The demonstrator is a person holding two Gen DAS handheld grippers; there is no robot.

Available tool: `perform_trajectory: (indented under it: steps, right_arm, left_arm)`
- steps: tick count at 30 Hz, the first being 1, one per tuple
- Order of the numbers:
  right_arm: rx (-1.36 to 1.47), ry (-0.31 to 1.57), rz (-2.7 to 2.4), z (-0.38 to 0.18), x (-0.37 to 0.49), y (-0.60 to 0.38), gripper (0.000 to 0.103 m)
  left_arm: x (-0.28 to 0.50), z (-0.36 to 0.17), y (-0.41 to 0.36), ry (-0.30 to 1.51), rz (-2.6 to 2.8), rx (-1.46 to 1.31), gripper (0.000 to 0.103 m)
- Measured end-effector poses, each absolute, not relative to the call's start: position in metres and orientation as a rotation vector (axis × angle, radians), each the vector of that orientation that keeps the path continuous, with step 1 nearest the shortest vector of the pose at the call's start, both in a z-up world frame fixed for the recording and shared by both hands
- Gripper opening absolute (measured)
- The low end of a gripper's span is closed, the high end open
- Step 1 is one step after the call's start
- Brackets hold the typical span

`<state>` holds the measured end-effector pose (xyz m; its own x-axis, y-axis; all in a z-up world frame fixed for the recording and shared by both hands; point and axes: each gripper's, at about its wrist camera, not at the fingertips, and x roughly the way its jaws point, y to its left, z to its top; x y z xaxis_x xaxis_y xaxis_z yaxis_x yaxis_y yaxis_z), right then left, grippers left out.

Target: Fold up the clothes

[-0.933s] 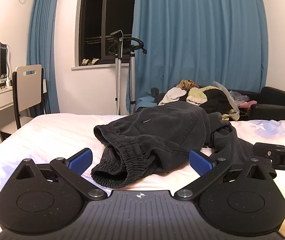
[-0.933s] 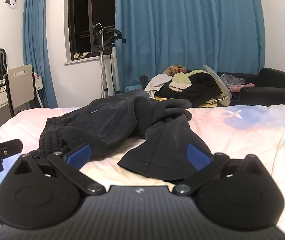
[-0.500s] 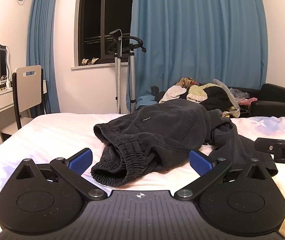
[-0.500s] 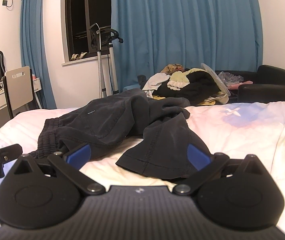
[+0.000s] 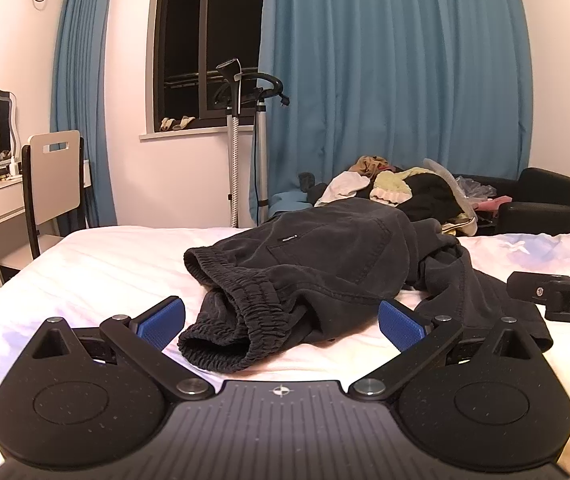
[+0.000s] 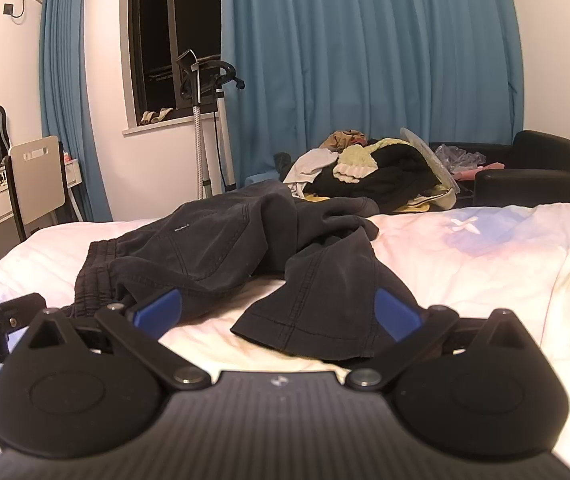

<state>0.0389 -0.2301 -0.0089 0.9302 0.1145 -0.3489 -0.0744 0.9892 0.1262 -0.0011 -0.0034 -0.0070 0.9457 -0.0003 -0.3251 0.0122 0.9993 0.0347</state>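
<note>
A pair of dark grey trousers lies crumpled on the white bed, with the elastic waistband toward the left gripper and one leg hem just in front of the right gripper. Both grippers hover low over the sheet with their blue-padded jaws wide apart, holding nothing and not touching the cloth. Behind the bed there is a pile of other clothes, a black armchair and blue curtains.
</note>
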Motion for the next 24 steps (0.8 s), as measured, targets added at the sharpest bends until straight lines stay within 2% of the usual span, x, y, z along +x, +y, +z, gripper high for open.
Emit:
perform_trajectory:
  steps: [24]
  right_arm:
    - [0.125, 0.362, 0.095, -0.0095, 0.0395, -0.2324, 0.103]
  left_arm:
    - [0.0031, -0.0099, -0.0027, 0.359, -0.033, 0.039, 0.103]
